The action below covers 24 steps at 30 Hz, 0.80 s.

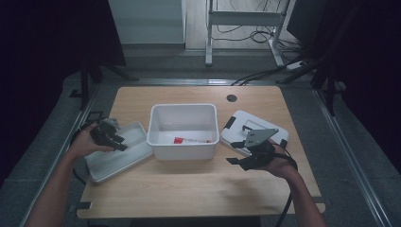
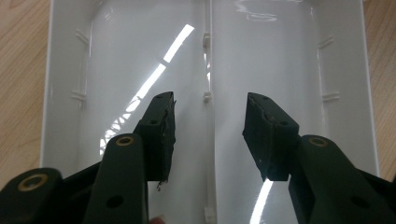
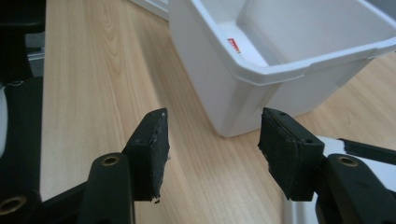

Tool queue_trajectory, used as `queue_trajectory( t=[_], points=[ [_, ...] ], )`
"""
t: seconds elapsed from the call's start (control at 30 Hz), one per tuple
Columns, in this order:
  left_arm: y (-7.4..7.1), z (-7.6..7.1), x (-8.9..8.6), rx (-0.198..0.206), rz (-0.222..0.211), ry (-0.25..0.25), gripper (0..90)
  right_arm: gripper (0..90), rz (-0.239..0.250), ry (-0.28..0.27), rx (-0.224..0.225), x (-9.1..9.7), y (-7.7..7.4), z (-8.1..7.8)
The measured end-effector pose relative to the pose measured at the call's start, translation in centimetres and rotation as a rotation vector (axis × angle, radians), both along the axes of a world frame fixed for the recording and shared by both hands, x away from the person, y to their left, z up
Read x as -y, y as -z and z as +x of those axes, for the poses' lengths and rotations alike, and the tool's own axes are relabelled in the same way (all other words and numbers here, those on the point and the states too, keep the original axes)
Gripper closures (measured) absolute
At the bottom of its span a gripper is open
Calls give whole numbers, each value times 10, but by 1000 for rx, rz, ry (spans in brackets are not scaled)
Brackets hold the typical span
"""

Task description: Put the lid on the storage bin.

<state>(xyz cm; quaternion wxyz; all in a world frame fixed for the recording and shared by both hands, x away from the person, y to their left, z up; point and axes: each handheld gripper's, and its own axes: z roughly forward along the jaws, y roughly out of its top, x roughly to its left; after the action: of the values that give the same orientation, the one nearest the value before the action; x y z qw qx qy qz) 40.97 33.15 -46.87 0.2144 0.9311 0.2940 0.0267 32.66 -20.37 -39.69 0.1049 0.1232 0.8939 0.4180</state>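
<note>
A white open bin [image 1: 182,147] stands mid-table with a red-and-white packet [image 1: 191,140] on its floor. To its left lies a shallow white tray-like lid [image 1: 118,161], inner side up. My left gripper [image 1: 120,143] hovers over that lid, open; in the left gripper view its jaws [image 2: 209,100] frame the ribbed inside [image 2: 121,56] with nothing between them. A second white lid with black latches [image 1: 250,125] lies right of the bin. My right gripper [image 1: 235,163] is held low in front of this lid, open and empty [image 3: 215,116], facing the bin's corner [image 3: 243,88].
The wooden table [image 1: 189,189] has a round cable hole [image 1: 231,98] at the back. A strip of bare wood runs along the front edge. A metal frame and cables [image 1: 246,33] stand on the floor beyond the table.
</note>
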Motion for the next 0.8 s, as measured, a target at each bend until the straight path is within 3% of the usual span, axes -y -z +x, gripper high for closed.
queue_trajectory(
  t=[0.13, 0.43, 0.8],
  points=[
    [1, 1, 1, -5, 10, -10, 561, 422, -18, -6, -12, -1, 5, -1],
    [7, 4, 1, -62, 94, 10, 634, 421, -29, -6, -19, -2, 6, -2],
    [14, 6, 1, -117, 100, 19, 840, 421, -32, -4, -21, -1, 7, -1]
  ],
)
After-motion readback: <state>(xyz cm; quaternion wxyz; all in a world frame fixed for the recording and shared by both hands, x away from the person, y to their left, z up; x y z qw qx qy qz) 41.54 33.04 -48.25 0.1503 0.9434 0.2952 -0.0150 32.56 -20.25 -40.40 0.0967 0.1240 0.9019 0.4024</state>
